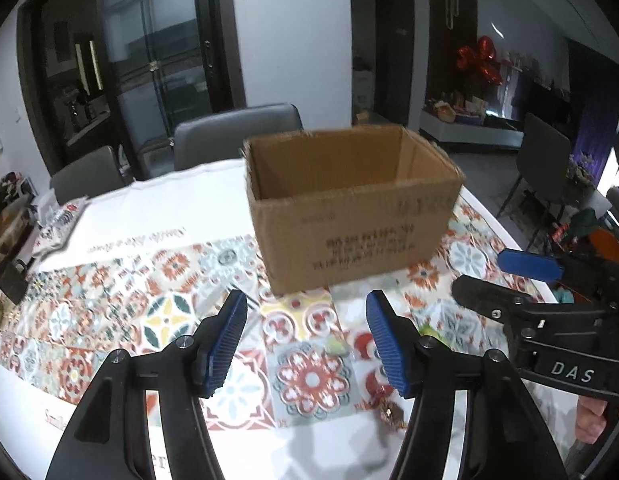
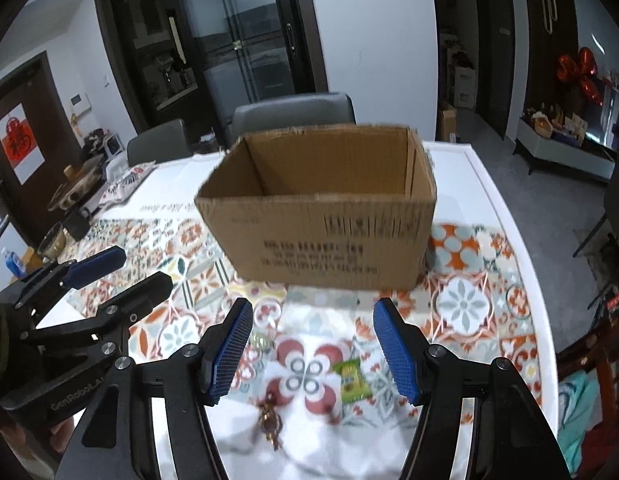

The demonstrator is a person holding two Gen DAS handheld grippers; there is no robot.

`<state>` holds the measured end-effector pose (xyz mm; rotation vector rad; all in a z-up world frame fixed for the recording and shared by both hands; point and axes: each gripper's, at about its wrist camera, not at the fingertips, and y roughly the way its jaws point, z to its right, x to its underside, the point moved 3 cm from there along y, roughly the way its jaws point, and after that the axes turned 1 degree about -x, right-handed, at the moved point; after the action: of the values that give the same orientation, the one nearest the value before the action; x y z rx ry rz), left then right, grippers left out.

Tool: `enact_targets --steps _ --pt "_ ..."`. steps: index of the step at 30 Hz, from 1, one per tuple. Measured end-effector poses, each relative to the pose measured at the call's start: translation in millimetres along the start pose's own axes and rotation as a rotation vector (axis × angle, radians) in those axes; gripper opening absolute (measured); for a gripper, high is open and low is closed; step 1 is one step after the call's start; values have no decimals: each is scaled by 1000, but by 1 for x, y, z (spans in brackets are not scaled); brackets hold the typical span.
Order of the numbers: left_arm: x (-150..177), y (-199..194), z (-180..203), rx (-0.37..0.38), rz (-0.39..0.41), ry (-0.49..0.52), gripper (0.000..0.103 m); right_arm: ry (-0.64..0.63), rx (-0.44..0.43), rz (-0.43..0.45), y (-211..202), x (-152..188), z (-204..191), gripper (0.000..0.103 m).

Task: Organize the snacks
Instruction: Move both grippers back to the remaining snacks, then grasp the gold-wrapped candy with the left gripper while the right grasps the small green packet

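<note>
An open brown cardboard box (image 1: 349, 216) stands on the patterned tablecloth; it also shows in the right wrist view (image 2: 325, 220), and its inside looks empty as far as I can see. A small green snack packet (image 2: 351, 380) and a dark brown wrapped candy (image 2: 271, 420) lie on the cloth between the right gripper's fingers. The candy (image 1: 393, 416) and a green packet (image 1: 336, 346) also show in the left wrist view. My left gripper (image 1: 307, 344) is open and empty, short of the box. My right gripper (image 2: 313, 352) is open and empty above the snacks.
Grey chairs (image 2: 293, 114) stand behind the table. Bowls, a mug and clutter (image 2: 69, 208) sit at the table's left end. The white table edge (image 2: 505, 216) runs along the right. The right gripper (image 1: 521, 288) shows in the left wrist view, the left gripper (image 2: 109, 276) in the right.
</note>
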<state>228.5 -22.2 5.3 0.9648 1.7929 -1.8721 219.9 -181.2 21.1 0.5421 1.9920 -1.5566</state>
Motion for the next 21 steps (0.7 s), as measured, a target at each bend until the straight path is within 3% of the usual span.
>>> enact_targets --steps 15,21 --pt "78 30 32 107 -192 -82 59 -46 -13 -146 28 70 8 62" --pt "95 44 54 148 -243 -84 50 -46 -25 -188 36 86 23 56"
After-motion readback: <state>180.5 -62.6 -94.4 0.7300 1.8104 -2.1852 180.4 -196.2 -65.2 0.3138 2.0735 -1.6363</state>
